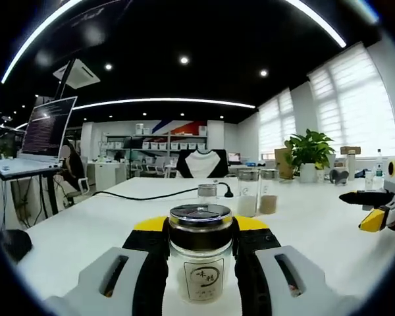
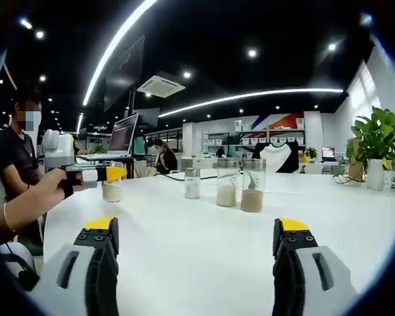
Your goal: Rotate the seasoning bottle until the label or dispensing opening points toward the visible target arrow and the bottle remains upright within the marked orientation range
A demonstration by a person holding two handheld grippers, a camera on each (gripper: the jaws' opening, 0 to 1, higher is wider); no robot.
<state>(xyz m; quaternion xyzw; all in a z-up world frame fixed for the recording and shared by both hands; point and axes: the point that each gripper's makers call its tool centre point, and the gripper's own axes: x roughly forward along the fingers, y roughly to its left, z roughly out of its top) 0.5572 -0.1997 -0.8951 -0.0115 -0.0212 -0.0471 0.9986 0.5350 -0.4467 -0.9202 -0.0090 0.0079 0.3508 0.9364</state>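
Step in hand: the seasoning bottle (image 1: 200, 253) is gripped and upright on the white tabletop (image 1: 105, 224), ready to be turned.
Left gripper (image 1: 201, 263): fingers closed against both sides of the glass body, just under the dark lid; the paper label faces back between them.
Right gripper (image 2: 196, 263): fingers spread wide with nothing between them; three jars (image 2: 225, 182) stand well ahead.
Target arrow: I cannot make one out.
Next move: judged, a slow twist about the bottle's own axis, without tipping.

White table (image 2: 204, 230) carries three jars (image 2: 226, 182), a cable (image 1: 145, 194), perhaps a plant (image 1: 308, 155).
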